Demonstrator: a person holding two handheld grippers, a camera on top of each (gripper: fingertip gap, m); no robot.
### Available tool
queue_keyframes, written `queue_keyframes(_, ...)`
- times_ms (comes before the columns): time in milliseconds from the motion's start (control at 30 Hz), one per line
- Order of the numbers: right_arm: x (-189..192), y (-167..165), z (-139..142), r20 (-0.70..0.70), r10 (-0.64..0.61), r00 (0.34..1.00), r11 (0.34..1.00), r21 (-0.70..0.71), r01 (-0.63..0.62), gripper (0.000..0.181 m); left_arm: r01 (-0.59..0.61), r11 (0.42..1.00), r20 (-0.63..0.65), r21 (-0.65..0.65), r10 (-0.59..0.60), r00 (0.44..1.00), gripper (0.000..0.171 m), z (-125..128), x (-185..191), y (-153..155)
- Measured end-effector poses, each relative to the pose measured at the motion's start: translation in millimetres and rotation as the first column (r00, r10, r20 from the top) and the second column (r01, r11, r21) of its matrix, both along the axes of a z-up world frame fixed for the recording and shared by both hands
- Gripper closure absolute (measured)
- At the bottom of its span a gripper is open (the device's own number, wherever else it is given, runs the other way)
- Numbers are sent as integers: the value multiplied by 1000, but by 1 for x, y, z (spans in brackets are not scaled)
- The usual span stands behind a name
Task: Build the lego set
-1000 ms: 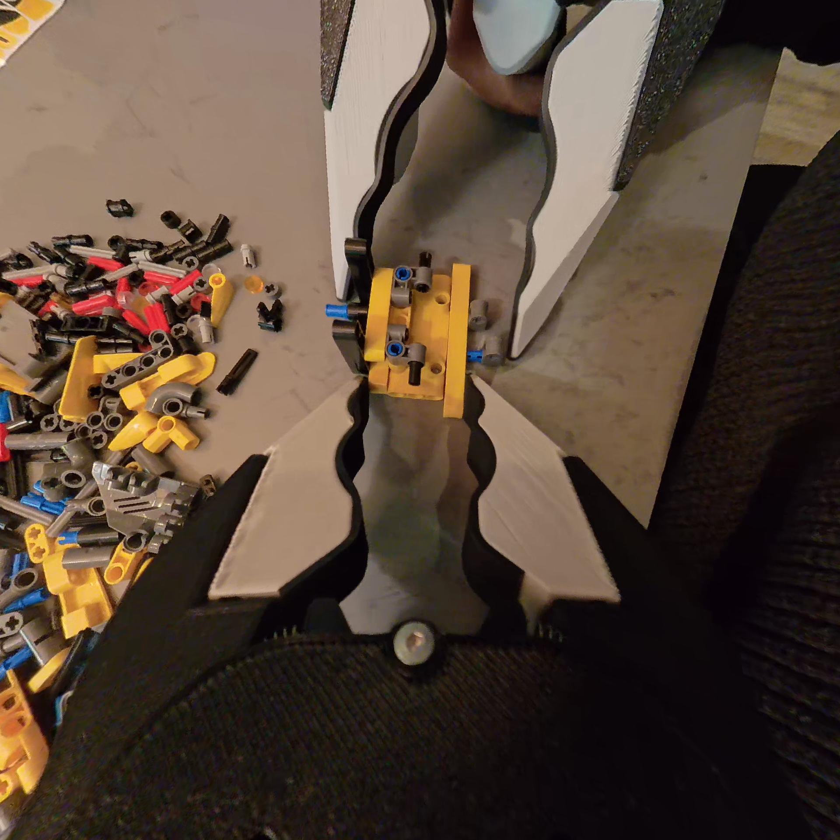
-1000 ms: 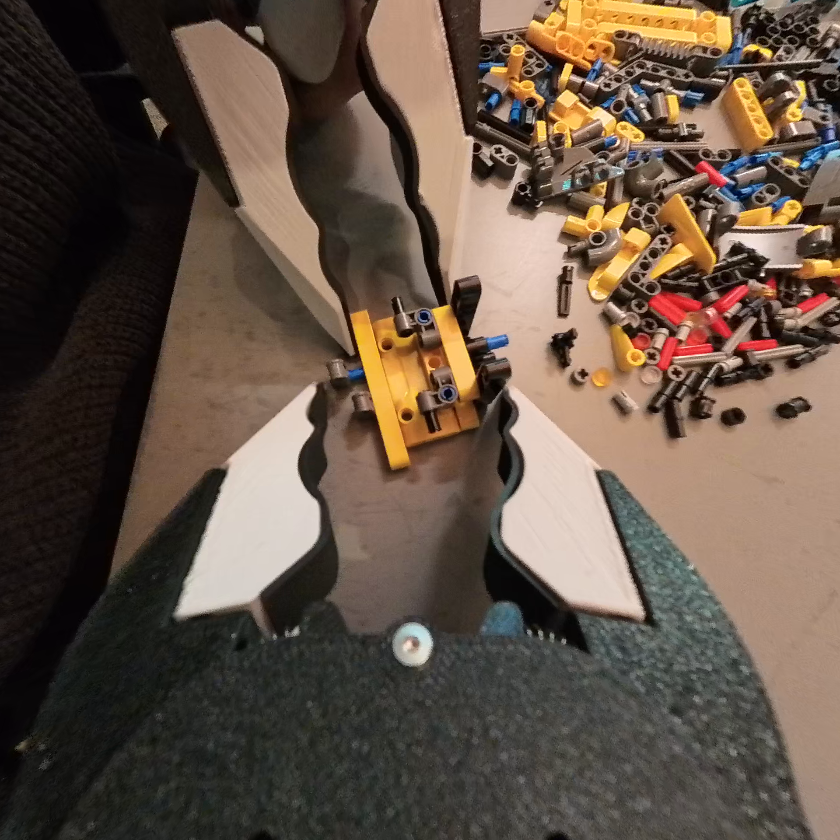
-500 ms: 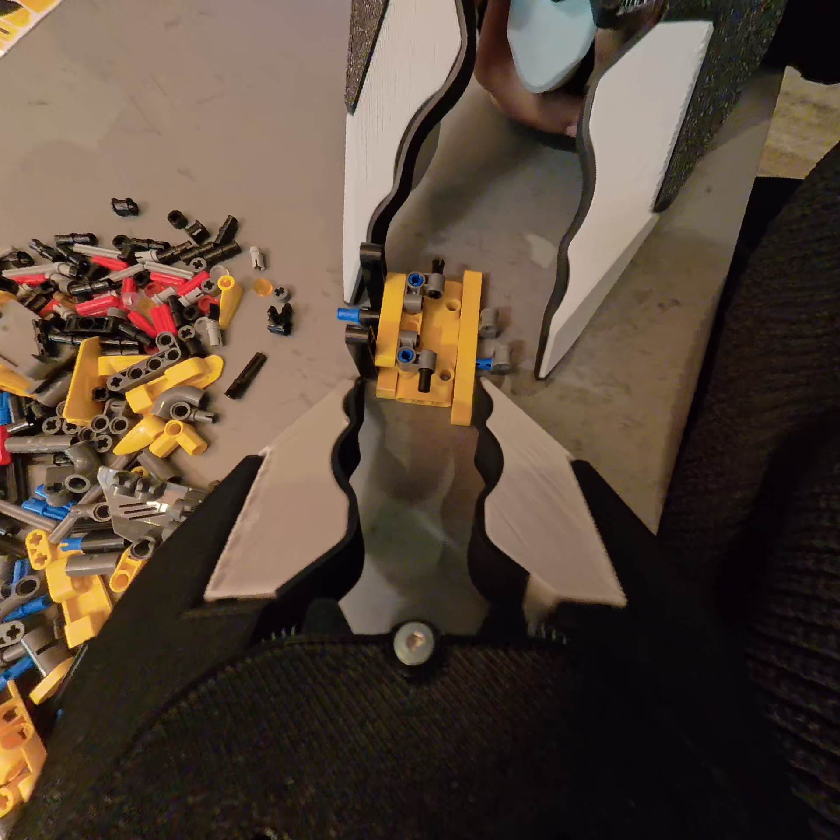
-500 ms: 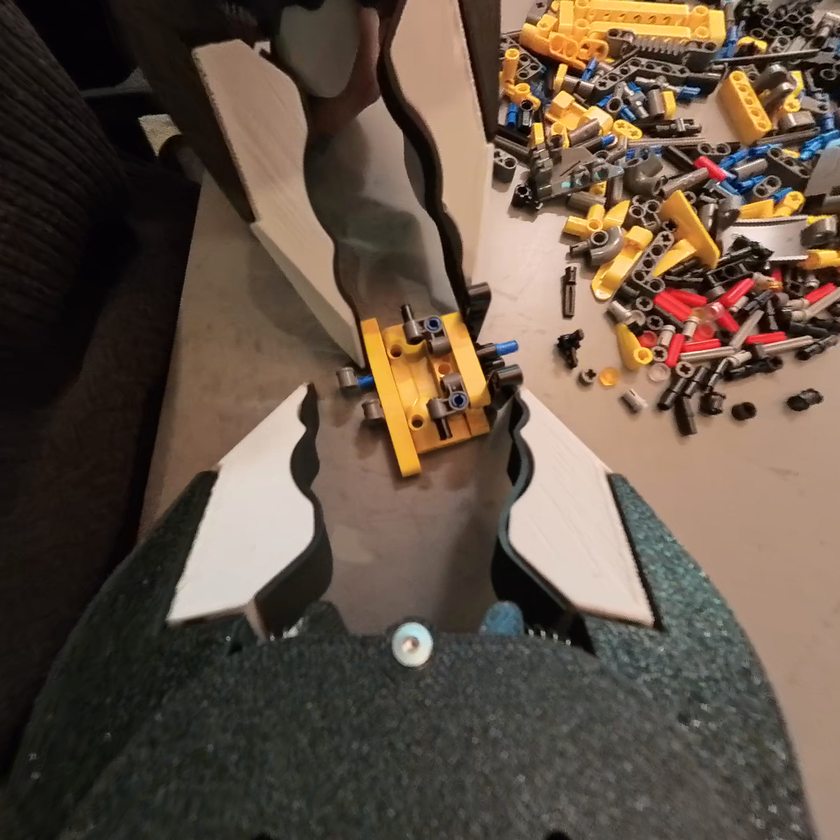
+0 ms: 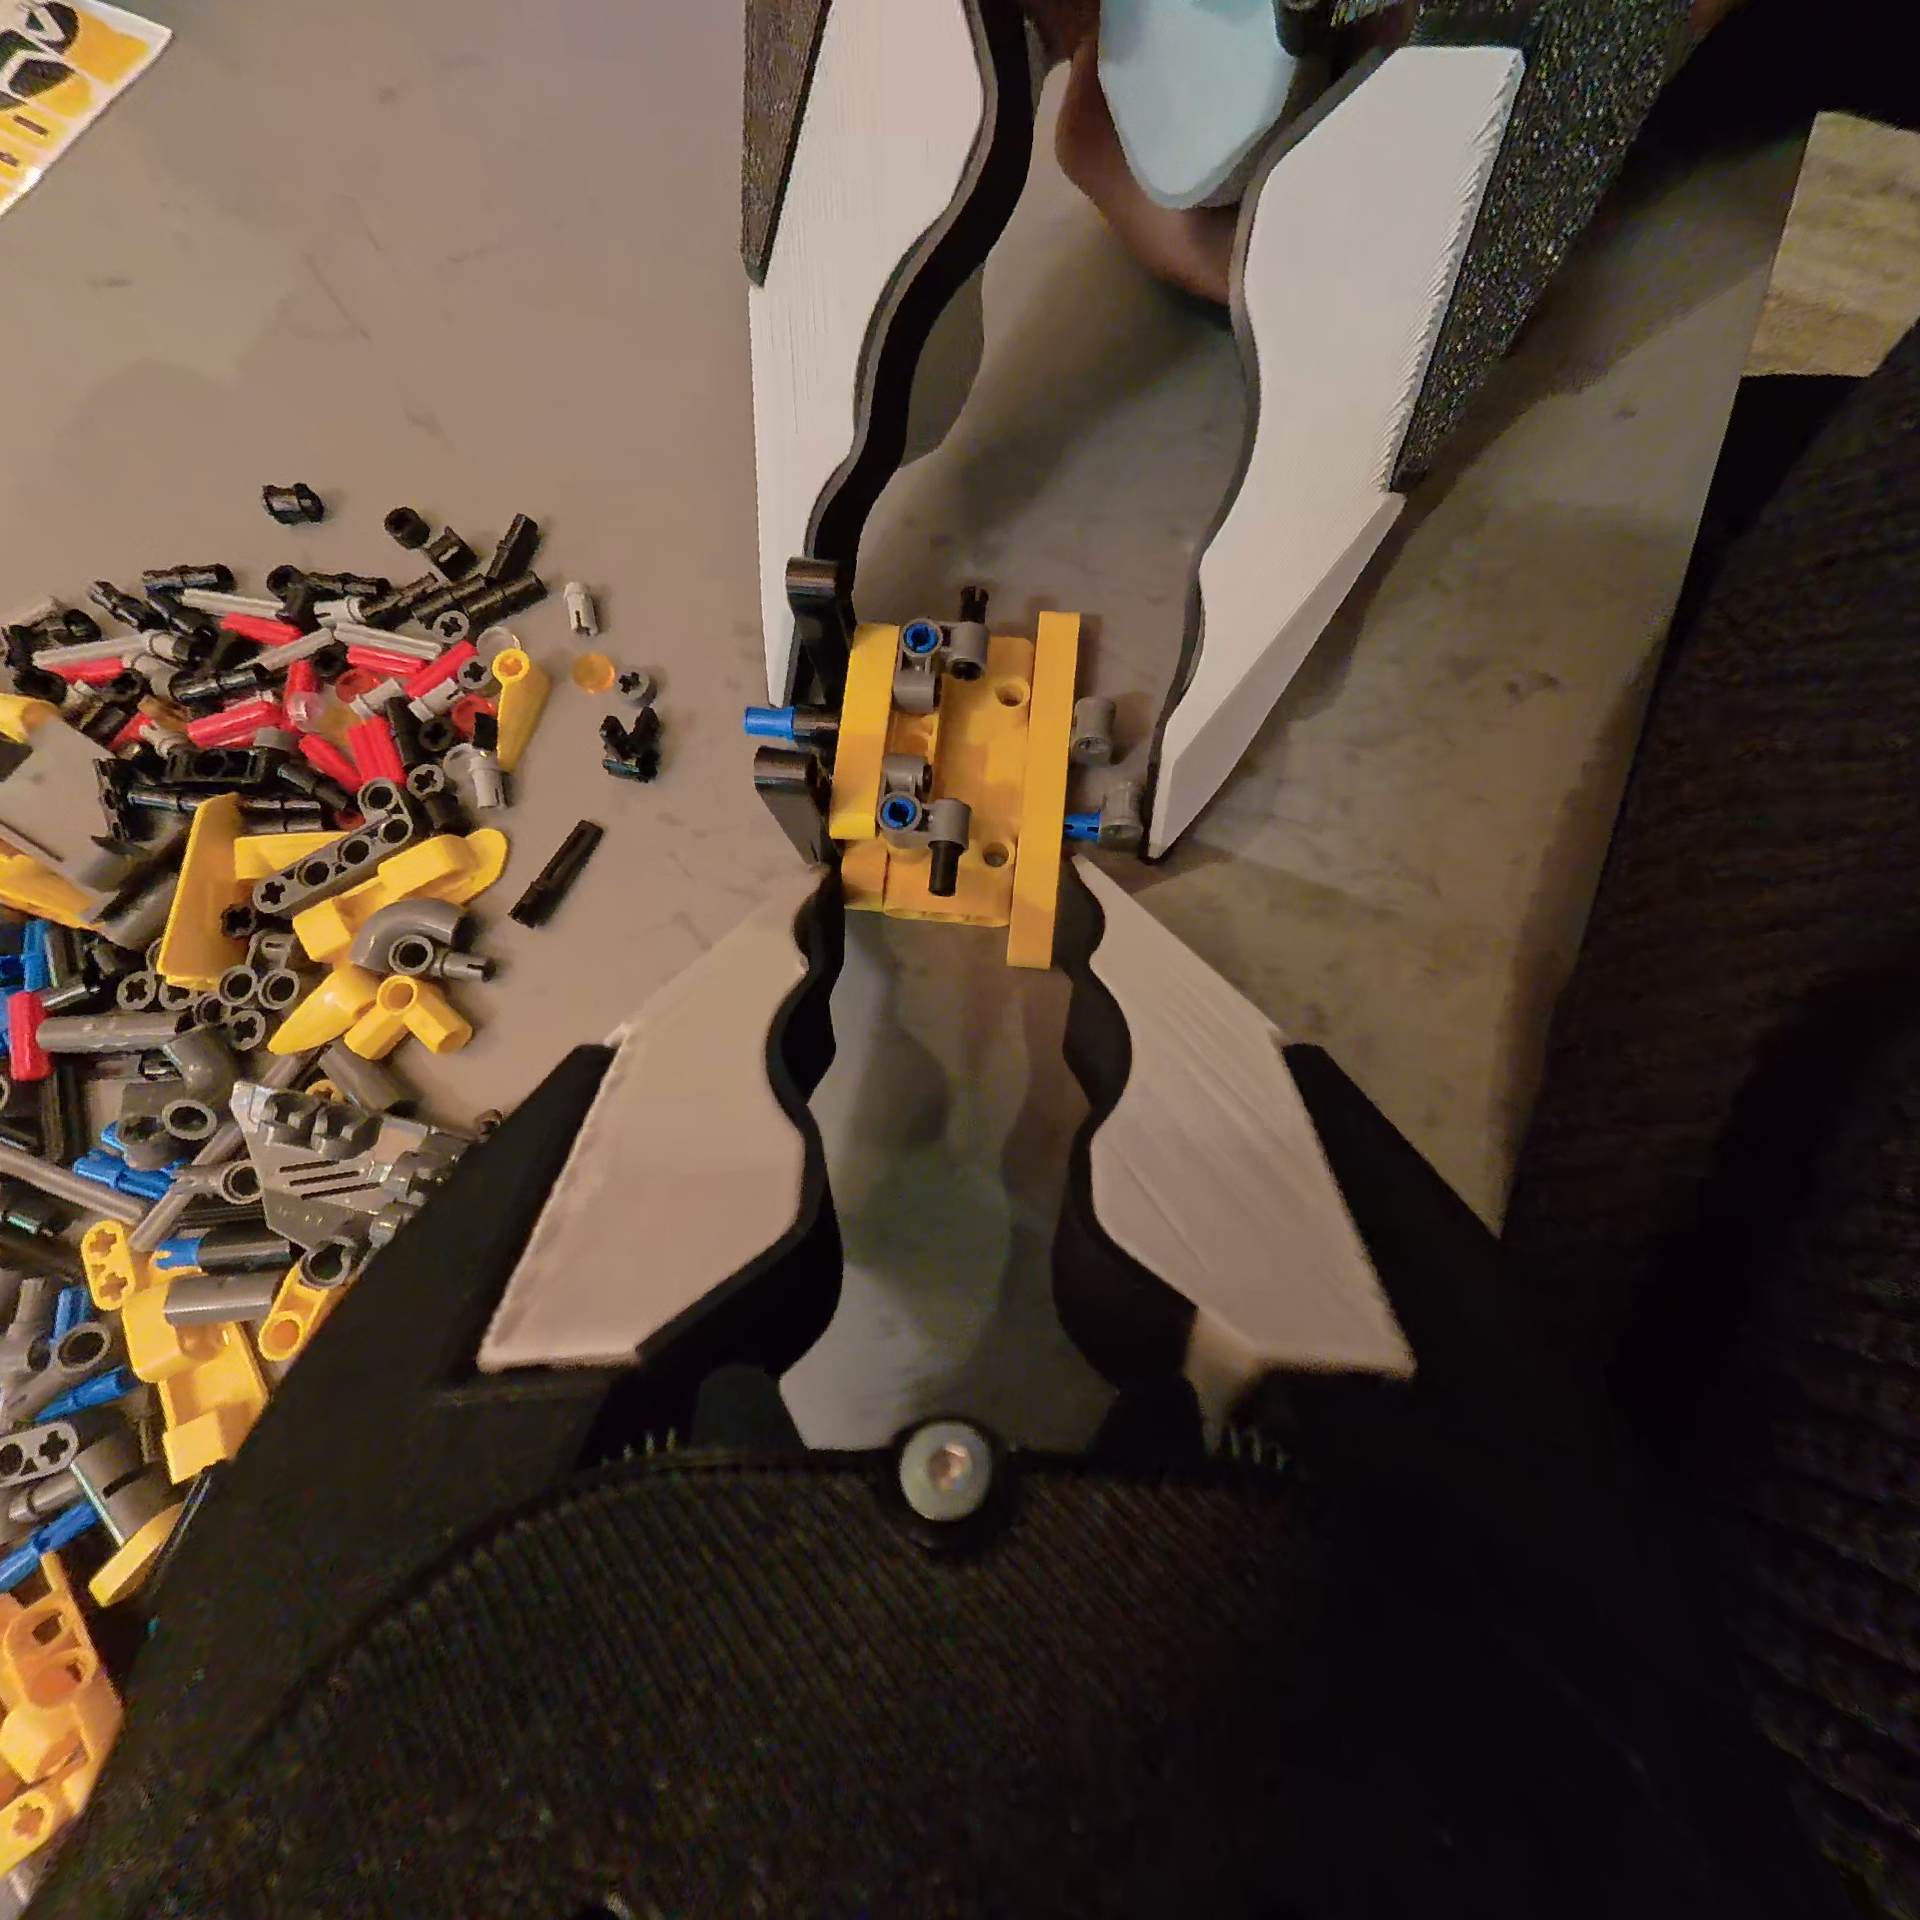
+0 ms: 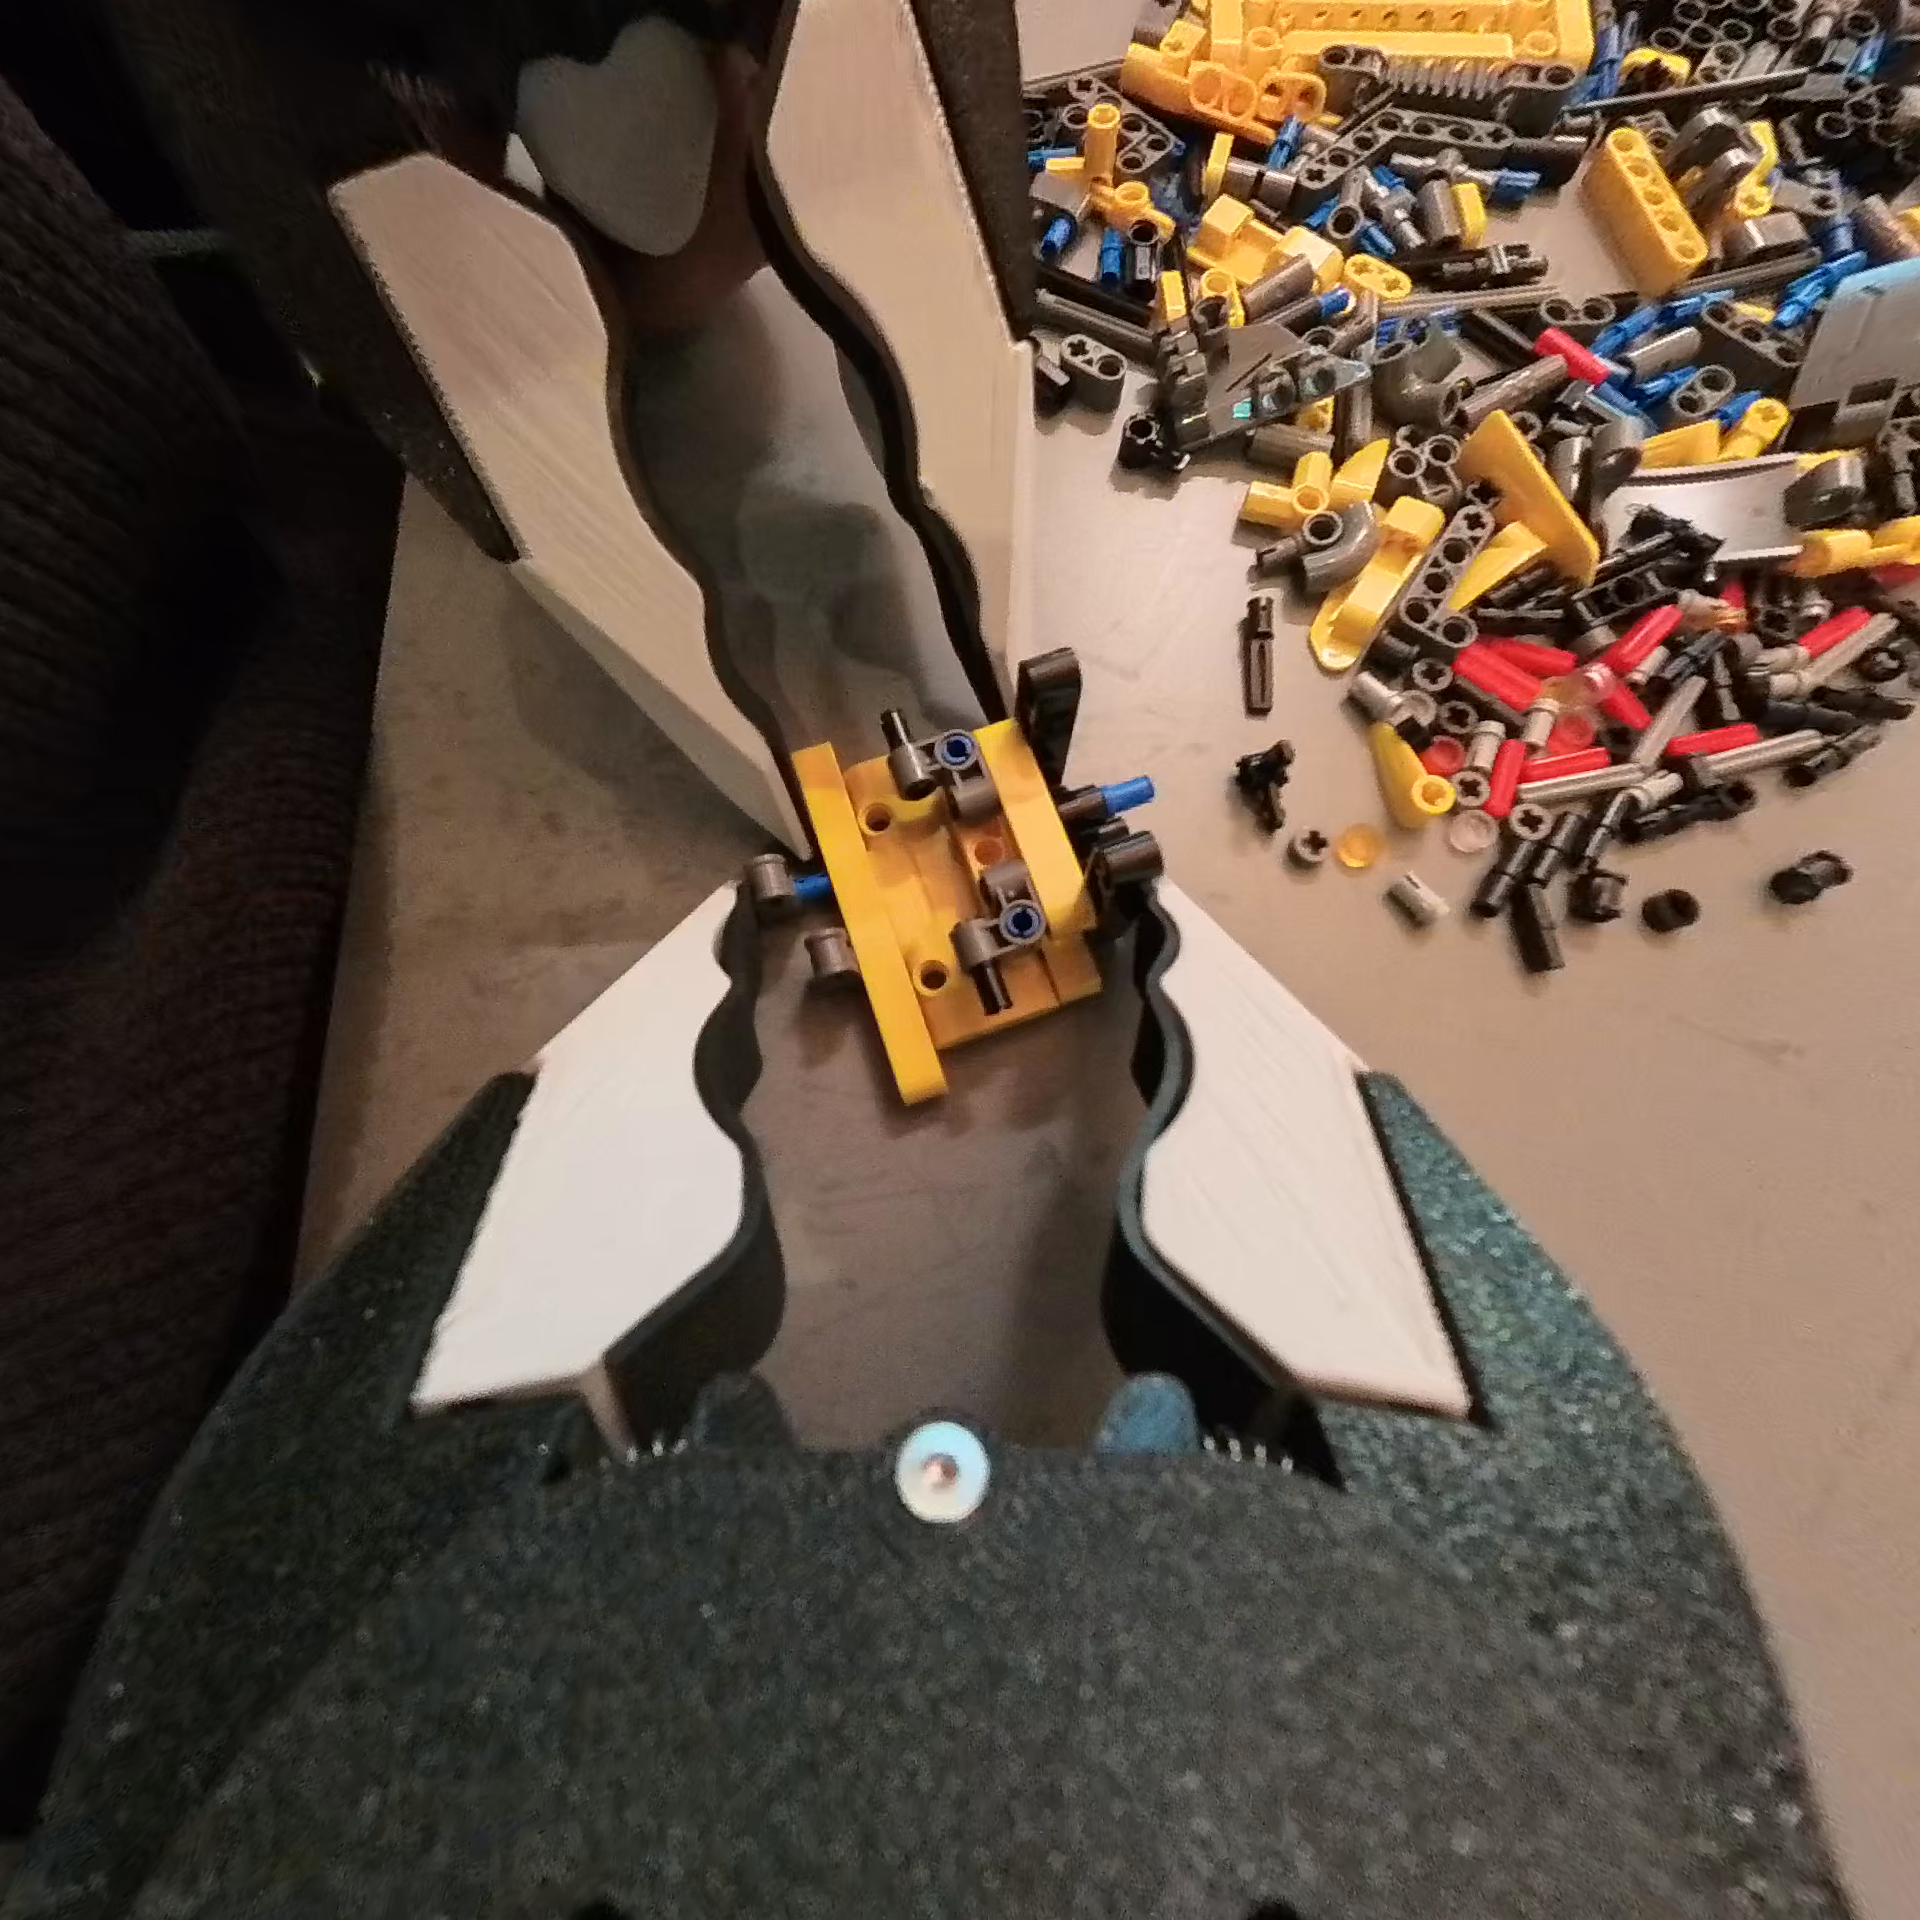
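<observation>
Between both gaping tongs (image 5: 948,883) (image 6: 940,904), yellow assembly (image 5: 951,774) rests; right tongs' fingertip nearer.

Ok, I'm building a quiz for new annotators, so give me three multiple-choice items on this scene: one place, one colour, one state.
1. In the left wrist view, the loose pile lies: A left of the assembly; B right of it; C on top of it.
2. The assembly's body is: A green; B white; C yellow.
3. The left tool and right tool have jaws: A shut tight; B apart, astride the assembly; C out of view.
Key: A, the parts heap sits at left on the table; C, yellow beams show; B, fingers flank it in both views.
</observation>
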State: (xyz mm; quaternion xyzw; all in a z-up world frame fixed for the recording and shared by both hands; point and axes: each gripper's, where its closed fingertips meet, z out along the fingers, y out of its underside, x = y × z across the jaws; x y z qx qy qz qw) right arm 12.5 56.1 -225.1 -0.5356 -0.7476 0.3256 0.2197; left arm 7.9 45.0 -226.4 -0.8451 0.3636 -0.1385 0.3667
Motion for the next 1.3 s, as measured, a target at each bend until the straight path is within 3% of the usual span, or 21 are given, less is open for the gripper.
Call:
queue_keyframes(833,0,1,0,19,17,1000,998,-57,-16,110,14,1000,-27,26,-14,1000,134,0,0,1)
queue_keyframes(1300,-1,6,-1,183,44,982,997,47,-53,118,40,998,-58,57,-37,998,135,0,-1,2)
